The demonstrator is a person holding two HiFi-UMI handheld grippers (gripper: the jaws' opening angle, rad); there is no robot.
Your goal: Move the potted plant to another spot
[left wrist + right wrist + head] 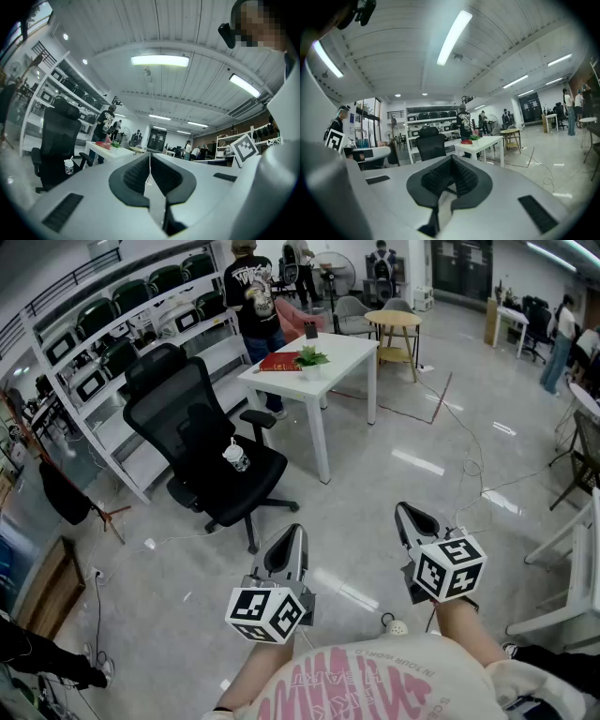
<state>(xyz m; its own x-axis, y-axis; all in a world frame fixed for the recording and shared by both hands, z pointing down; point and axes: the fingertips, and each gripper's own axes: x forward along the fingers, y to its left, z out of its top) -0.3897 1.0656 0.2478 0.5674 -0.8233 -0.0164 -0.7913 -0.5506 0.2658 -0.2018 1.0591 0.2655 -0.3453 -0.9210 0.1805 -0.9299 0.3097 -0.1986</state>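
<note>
A small potted plant point(310, 359) with green leaves in a white pot stands on a white table point(342, 351), far ahead of me across the floor. The right gripper view shows the potted plant point(474, 138) small on that table point(487, 142). My left gripper point(292, 538) and right gripper point(409, 516) are held close to my body, above the grey floor, both far from the table. Each has its jaws pressed together with nothing between them.
A black office chair point(206, 442) with a cup point(235, 457) on its seat stands left of the table. A red book point(280, 362) lies beside the plant. A person point(253, 296) stands behind the table. White shelving point(103, 343) lines the left; cables point(469, 456) cross the floor.
</note>
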